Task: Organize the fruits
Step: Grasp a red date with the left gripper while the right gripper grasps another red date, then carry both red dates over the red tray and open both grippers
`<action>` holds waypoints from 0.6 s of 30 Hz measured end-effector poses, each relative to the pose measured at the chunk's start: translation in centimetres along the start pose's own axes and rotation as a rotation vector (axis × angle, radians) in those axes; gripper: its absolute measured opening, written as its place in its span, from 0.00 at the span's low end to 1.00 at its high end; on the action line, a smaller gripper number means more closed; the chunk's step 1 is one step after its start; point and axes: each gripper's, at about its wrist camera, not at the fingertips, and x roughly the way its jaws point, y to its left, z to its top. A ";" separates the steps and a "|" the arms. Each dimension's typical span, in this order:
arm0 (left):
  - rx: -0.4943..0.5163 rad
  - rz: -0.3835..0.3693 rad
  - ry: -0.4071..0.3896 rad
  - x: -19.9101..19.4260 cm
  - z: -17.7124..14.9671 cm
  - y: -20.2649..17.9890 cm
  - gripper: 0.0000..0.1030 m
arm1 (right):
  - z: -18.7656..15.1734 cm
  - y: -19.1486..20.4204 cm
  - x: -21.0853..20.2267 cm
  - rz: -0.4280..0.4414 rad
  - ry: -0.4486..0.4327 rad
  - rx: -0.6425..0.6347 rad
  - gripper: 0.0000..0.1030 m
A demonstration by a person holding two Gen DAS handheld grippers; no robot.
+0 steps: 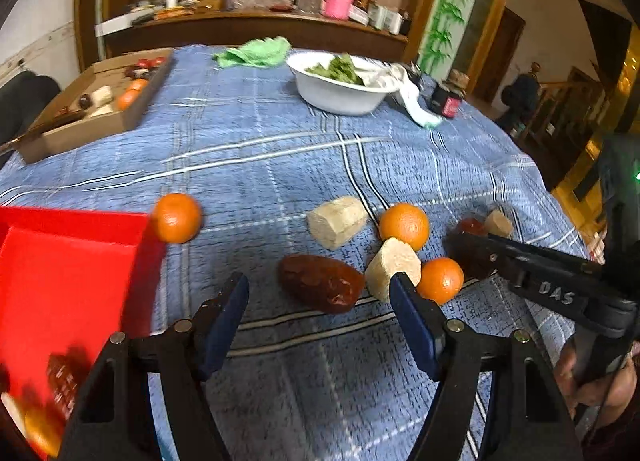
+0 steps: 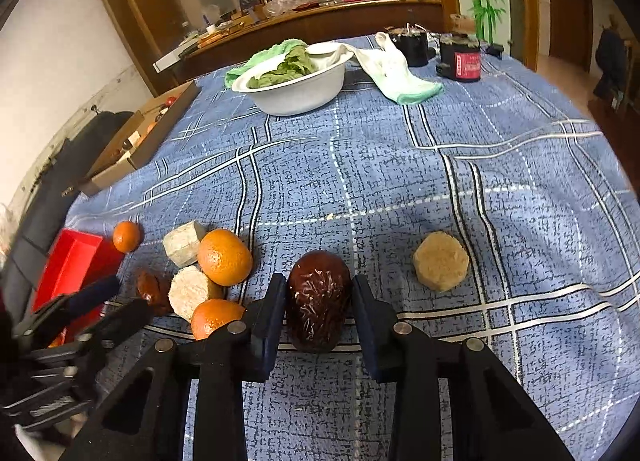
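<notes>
My left gripper [image 1: 320, 289] is open and empty above the blue cloth, just short of a dark red date [image 1: 322, 282]. Near it lie three oranges [image 1: 404, 225], [image 1: 440, 279], [image 1: 176, 217] and pale cut pieces [image 1: 337, 221], [image 1: 394, 267]. A red tray [image 1: 60, 273] at the left holds a date and an orange piece, blurred. My right gripper [image 2: 318, 303] has its fingers against both sides of another dark red date [image 2: 319, 299] that rests on the cloth. A round pale piece [image 2: 440, 265] lies to its right. The right gripper also shows in the left wrist view [image 1: 476, 247].
A white bowl [image 2: 304, 91] of green leaves stands at the back, with a white and green cloth [image 2: 394, 73] and dark jars [image 2: 460, 57] beside it. A cardboard box [image 1: 92, 109] with more fruit sits at the far left. The table edge drops away at the right.
</notes>
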 end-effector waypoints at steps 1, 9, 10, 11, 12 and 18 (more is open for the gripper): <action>0.007 -0.019 0.009 0.5 0.0 0.0 0.69 | 0.0 0.0 0.0 0.004 0.001 0.004 0.34; -0.047 -0.121 0.004 0.8 -0.2 1.3 0.46 | -0.1 0.1 0.0 0.003 -0.002 0.013 0.34; -0.034 -0.116 -0.003 0.7 -0.2 1.0 0.46 | -0.1 0.1 0.0 0.001 -0.004 0.013 0.34; -0.021 -0.110 -0.014 0.4 -0.3 0.7 0.46 | -0.2 0.2 0.0 -0.001 -0.006 0.012 0.34; -0.012 -0.104 -0.027 0.2 -0.3 0.6 0.46 | -0.2 0.2 -0.1 -0.002 -0.008 0.011 0.34; -0.029 -0.108 -0.066 -0.7 -0.4 1.0 0.46 | -0.5 0.3 -0.6 0.009 -0.040 0.023 0.34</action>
